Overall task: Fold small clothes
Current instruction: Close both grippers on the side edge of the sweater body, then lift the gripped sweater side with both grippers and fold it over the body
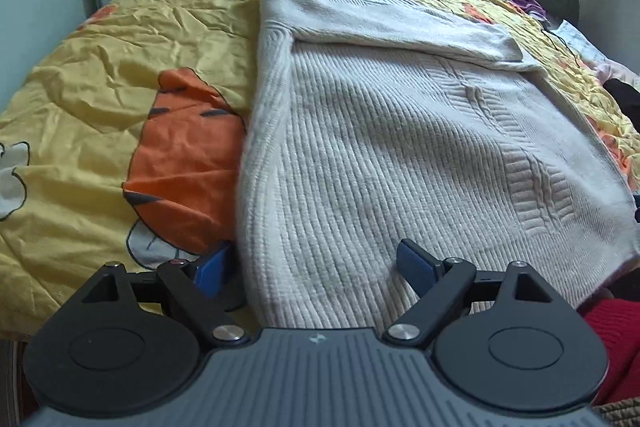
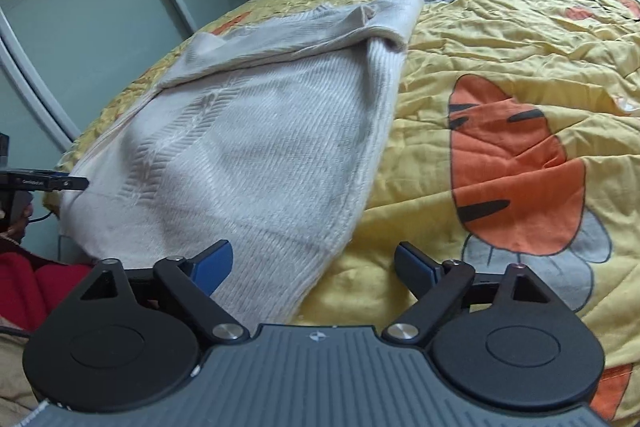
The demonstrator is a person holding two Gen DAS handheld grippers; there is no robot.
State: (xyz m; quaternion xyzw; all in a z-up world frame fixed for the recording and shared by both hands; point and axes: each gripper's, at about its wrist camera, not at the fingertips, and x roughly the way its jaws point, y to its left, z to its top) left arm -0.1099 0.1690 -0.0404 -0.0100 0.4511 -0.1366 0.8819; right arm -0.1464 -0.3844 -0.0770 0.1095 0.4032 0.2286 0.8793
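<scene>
Cream knit sweater [image 1: 400, 131] spread flat on yellow quilt [image 1: 100, 75] of bed, one sleeve folded across top. Left tool [image 1: 316, 269] wide open over near hem, pads astride left edge, not pinching. Right tool [image 2: 312, 267] also spread wide at sweater's near right corner, nothing gripped.

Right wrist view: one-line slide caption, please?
Open right tool straddles the near edge of a cream knit sweater on a yellow quilt.
</scene>
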